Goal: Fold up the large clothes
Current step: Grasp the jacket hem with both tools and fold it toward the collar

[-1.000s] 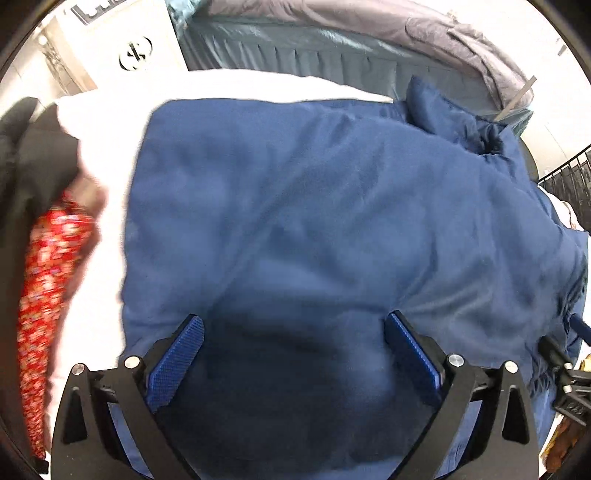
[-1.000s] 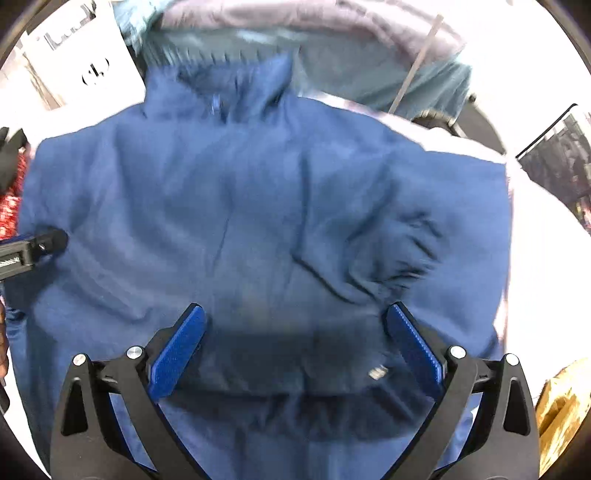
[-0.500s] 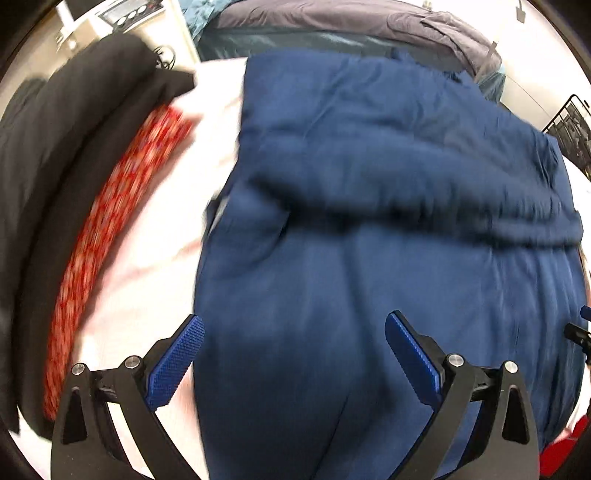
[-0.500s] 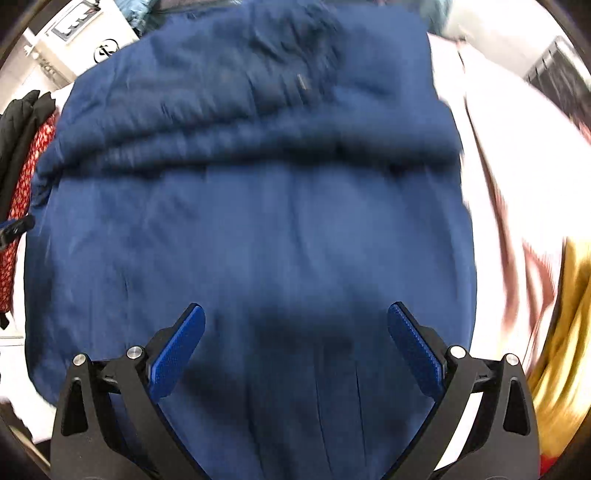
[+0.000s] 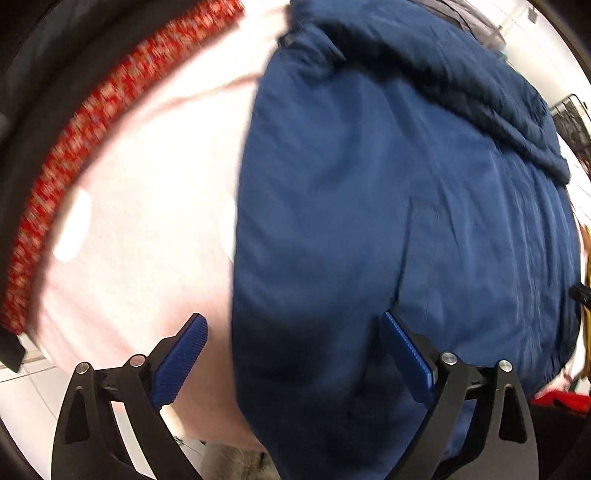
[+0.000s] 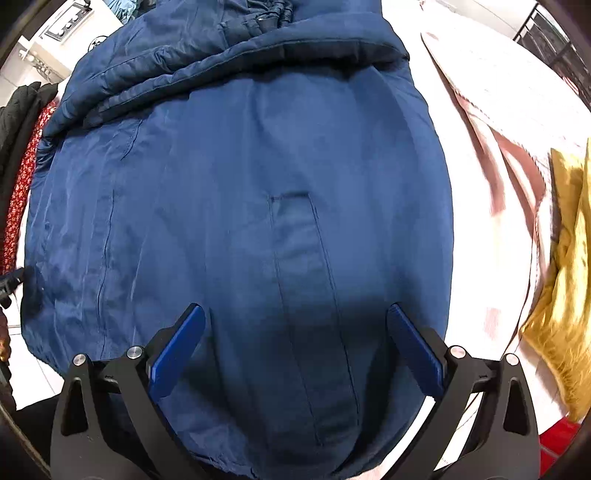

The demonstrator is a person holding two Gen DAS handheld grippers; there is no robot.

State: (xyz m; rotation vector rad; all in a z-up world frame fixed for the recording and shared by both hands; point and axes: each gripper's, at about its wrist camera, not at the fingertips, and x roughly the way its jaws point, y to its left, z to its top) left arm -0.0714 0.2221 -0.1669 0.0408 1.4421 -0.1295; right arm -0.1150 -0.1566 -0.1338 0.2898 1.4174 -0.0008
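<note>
A large navy blue garment (image 6: pixel 240 192) lies spread on a pale pink sheet (image 6: pixel 480 155), its far part folded over in a thick band (image 6: pixel 229 62). It also fills the right of the left wrist view (image 5: pixel 388 184). My left gripper (image 5: pixel 295 354) is open and empty, just above the garment's near left edge. My right gripper (image 6: pixel 295 343) is open and empty above the garment's near middle, over a stitched panel (image 6: pixel 299 258).
Black clothes (image 5: pixel 44 55) and a red patterned cloth (image 5: pixel 92 122) lie at the left edge of the sheet (image 5: pixel 140 221). A mustard yellow cloth (image 6: pixel 565 280) lies at the right. A white appliance (image 6: pixel 70 22) stands at the far left.
Both grippers have drawn back toward the garment's near edge and lower, still open. The garment's far part now lies folded over toward me.
</note>
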